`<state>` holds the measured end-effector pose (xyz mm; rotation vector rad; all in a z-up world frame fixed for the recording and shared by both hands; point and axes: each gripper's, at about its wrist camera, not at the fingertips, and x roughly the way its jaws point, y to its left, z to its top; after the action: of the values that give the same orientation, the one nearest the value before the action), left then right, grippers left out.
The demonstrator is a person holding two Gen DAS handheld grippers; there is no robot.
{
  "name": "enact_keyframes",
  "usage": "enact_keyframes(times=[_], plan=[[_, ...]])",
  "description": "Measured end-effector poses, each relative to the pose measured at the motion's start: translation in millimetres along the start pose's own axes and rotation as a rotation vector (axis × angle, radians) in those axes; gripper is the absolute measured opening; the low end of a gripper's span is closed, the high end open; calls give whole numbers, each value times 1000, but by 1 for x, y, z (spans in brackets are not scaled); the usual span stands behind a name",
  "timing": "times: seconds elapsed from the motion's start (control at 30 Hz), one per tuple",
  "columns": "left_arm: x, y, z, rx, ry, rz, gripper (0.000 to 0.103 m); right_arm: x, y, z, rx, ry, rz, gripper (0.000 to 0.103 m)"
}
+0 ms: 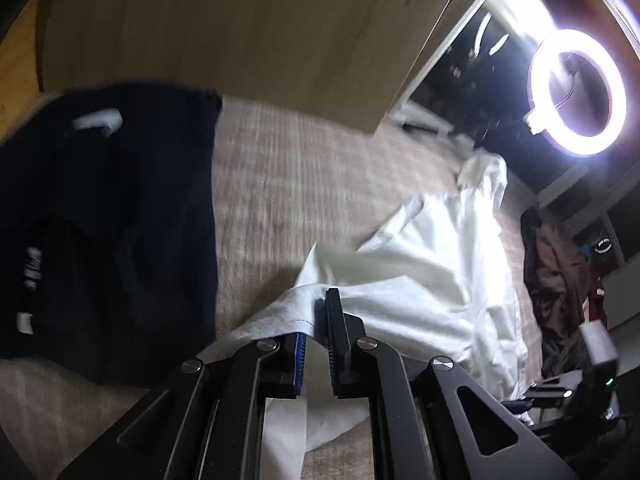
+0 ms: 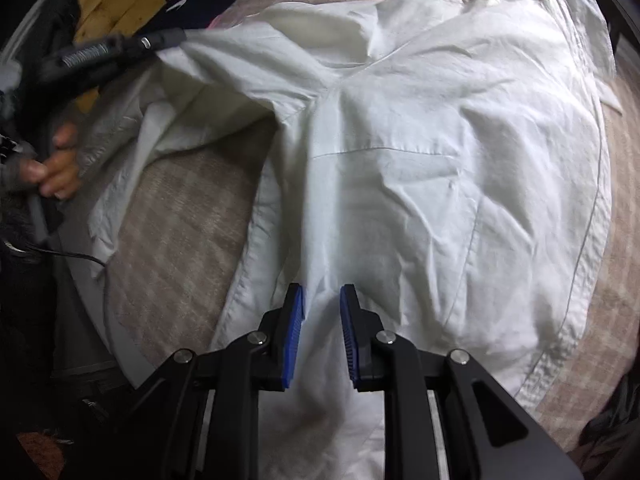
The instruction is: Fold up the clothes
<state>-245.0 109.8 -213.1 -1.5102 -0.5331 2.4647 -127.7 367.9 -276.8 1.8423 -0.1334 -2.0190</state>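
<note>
The crumpled white cotton shirt lies spread across the beige checked bedcover; the left gripper pinches its hem near the cover's edge. The right gripper straddles a raised fold, jaws narrowly apart; whether they grip is unclear.

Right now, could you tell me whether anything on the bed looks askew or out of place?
The crumpled white cotton shirt lies rumpled, one sleeve trailing off the beige checked bedcover edge. A dark folded garment lies flat beside it. Nothing looks damaged.

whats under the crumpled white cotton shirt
The crumpled white cotton shirt lies on a beige checked bed cover, which shows bare around it. Whatever else may lie beneath the shirt's spread body is covered.
</note>
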Motion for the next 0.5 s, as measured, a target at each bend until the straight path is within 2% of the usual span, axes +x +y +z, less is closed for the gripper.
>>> enact_keyframes(times=[0.07, 0.13, 0.2, 0.33, 0.4, 0.5], plan=[[1, 1, -9, 12, 36, -11, 20, -18, -13, -4, 63, -53, 93, 25], [-7, -1, -20, 41, 51, -24, 32, -41, -32, -8, 108, -129, 120, 33], [-17, -7, -33, 68, 65, -32, 34, -62, -55, -11, 147, -201, 86, 34], [-35, -29, -55, 98, 73, -74, 34, -91, -112, -15, 217, -305, -53, 34], [-29, -49, -59, 105, 87, -120, 34, -93, -134, -9, 218, -317, -110, 34], [-7, -83, -59, 125, 109, -146, 34, -84, -158, 3, 194, -302, -115, 34]])
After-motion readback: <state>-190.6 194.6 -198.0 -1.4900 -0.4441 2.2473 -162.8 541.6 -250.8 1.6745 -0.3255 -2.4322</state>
